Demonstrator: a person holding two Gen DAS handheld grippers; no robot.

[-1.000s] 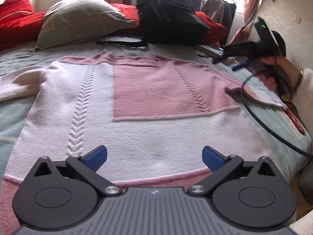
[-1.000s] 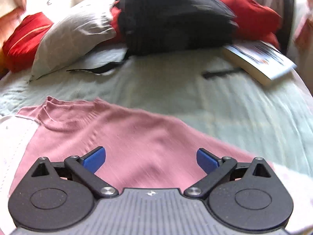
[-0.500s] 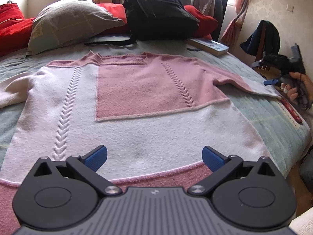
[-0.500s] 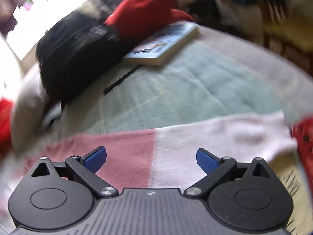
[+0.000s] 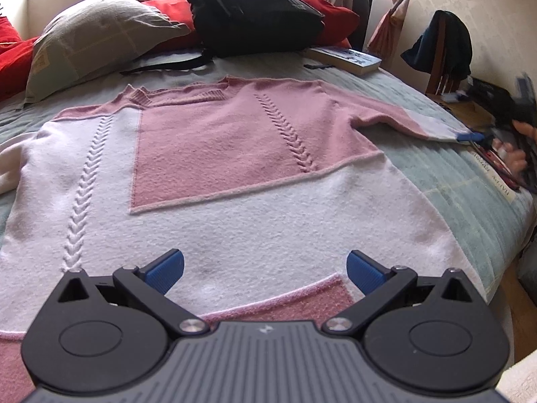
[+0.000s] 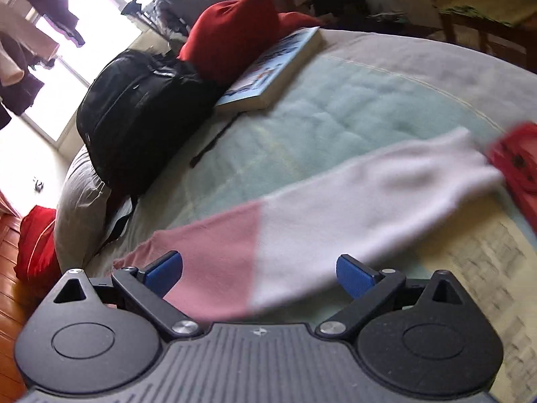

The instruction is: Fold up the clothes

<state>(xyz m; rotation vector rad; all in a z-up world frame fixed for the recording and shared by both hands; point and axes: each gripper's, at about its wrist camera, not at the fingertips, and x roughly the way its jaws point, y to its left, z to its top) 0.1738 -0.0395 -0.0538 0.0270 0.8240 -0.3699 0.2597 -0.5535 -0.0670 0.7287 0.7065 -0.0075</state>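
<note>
A pink and white knit sweater lies flat, front up, on the bed, collar toward the pillows. My left gripper hovers open over its hem with nothing between the fingers. The right sleeve stretches toward the bed's right edge, pink near the shoulder and white toward the cuff. My right gripper is open just over that sleeve, at the seam between the two colours. In the left wrist view the right gripper's blue tips show at the sleeve's cuff, with a person's hand behind them.
A black backpack, a grey pillow and red cushions line the head of the bed. A book lies by the backpack. A red object and printed paper sit near the cuff. A chair with dark clothes stands right.
My right gripper has swung from the sweater's shoulder out along the right sleeve toward the cuff, staying open. The left gripper has stayed open over the hem, shifting only slightly.
</note>
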